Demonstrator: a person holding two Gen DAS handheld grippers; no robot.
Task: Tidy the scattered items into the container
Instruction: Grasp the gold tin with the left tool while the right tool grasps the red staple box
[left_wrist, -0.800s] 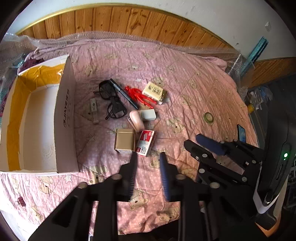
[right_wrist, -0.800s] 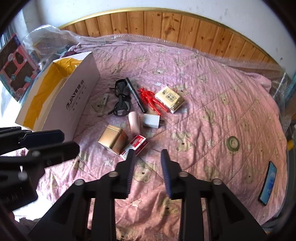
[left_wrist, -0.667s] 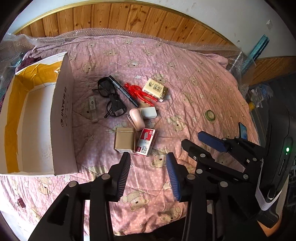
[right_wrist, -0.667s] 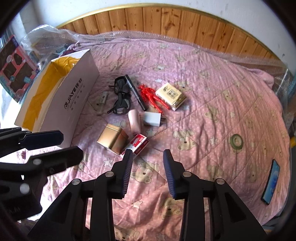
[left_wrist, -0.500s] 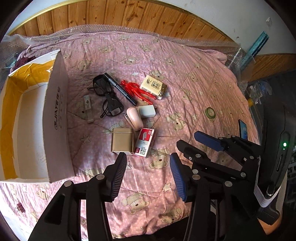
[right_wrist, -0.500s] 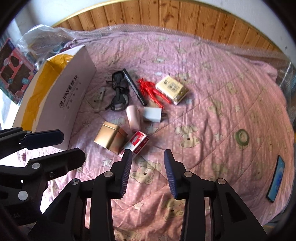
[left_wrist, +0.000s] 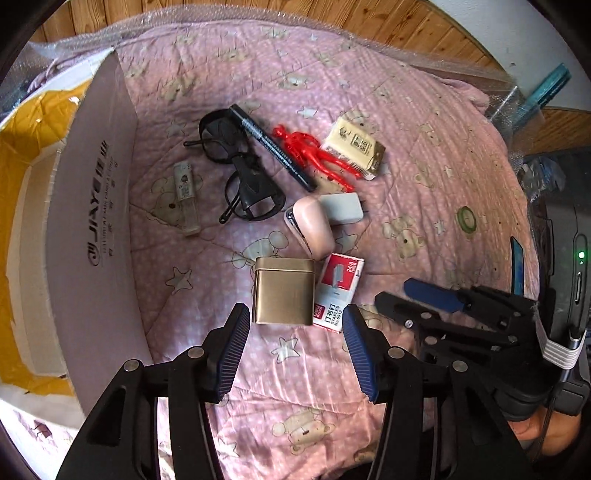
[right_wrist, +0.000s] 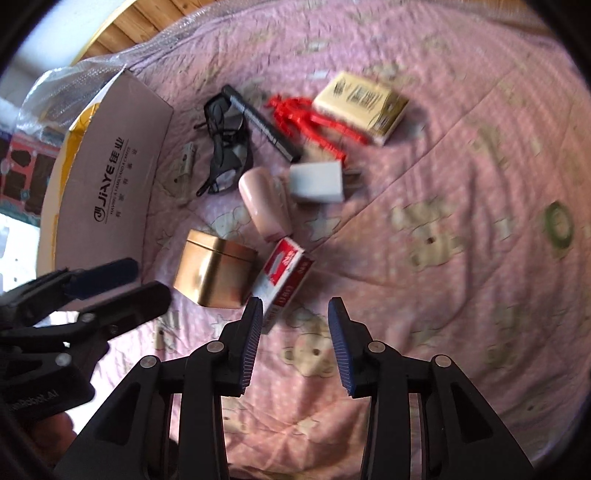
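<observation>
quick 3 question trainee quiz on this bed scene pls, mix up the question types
1. True or false: the left gripper is shut on the gold tin.
2. Which thing lies right beside the gold tin, on its right in the left wrist view? A) marker B) staple box C) glasses
3. Fill in: the box meant for the items lies on the ___ side of the pile in both views.

Key
1. False: both the left and the right gripper are open and hold nothing.
2. B, the staple box; the marker and glasses lie farther back.
3. Left.
</observation>
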